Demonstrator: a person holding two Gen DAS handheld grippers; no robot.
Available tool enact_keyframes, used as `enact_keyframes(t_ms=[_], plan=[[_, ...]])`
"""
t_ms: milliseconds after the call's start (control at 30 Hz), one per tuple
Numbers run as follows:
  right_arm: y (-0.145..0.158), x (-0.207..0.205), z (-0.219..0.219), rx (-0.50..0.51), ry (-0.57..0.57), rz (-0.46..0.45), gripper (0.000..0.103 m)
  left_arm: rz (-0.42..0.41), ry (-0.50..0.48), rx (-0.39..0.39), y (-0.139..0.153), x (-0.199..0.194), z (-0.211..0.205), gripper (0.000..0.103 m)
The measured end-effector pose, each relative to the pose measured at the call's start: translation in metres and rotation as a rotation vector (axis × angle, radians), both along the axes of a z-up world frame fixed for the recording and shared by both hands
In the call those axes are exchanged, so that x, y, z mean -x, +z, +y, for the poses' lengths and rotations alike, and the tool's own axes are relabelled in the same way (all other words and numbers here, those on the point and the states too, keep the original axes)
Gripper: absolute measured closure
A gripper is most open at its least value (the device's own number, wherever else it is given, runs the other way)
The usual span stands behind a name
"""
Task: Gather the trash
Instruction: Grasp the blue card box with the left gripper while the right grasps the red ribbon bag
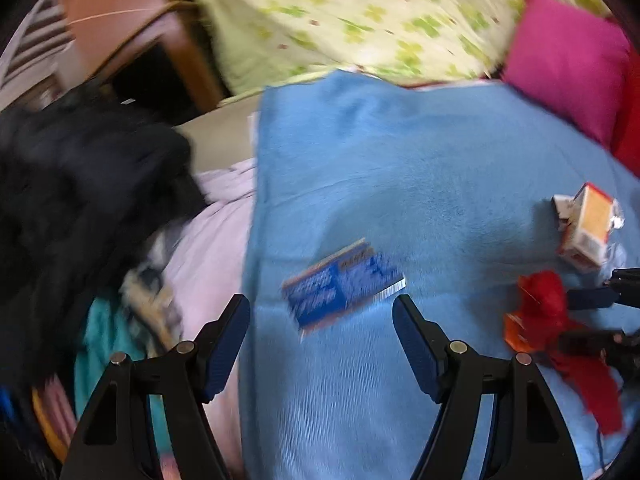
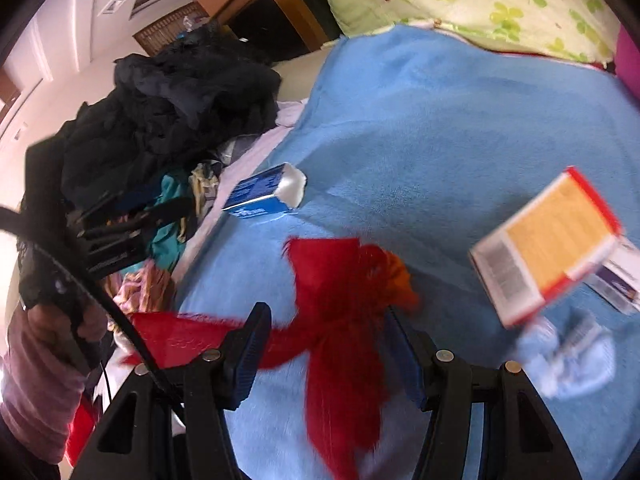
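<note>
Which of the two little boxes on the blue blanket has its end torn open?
The blue box near the clothes pile. Its end gapes open, white inside. The other box is orange and red, with its near end closed.

Blue blanket [image 1: 400, 180] lies open; dark clothes pile [image 1: 80, 200] crowds its left

Print on the blue box [image 1: 344, 284] and orange-red box [image 2: 556, 240] is too blurred to read.
</note>
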State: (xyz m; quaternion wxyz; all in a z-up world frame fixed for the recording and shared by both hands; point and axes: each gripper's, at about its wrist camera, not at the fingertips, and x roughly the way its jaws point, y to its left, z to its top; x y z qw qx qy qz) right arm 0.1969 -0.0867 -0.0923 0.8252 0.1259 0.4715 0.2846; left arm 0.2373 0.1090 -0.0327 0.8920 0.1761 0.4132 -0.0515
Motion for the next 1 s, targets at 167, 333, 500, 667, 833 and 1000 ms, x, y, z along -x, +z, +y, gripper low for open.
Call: enact_keyframes(t_ms=[167,333,500,667,833,1000], plan=[[-0.025,-0.010,0.015,0.039,0.027,0.046,0.046,0.093,-0.108,0.075,-0.024,-0.056,0.001,0.029],[-0.035,-0.013,0.019,0.064,0.048,0.048,0.059,0.269,-0.179,0.242,-0.050,-0.078,0.013,0.029],[-0.038,-0.016,0.018,0.034,0.048,0.069,0.060,0.308,-0.240,0.272,-0.057,-0.051,0.011,0.029],[-0.037,-0.014,0.016,0.024,0.037,0.075,0.063,0.264,-0.248,0.229,-0.047,-0.014,0.005,0.029],[-0.033,-0.008,0.014,0.035,0.042,0.069,0.064,0.216,-0.276,0.183,-0.029,0.019,0.005,0.024],[-0.032,-0.003,0.018,0.059,0.060,0.064,0.064,0.194,-0.269,0.057,-0.038,0.024,0.000,0.024]])
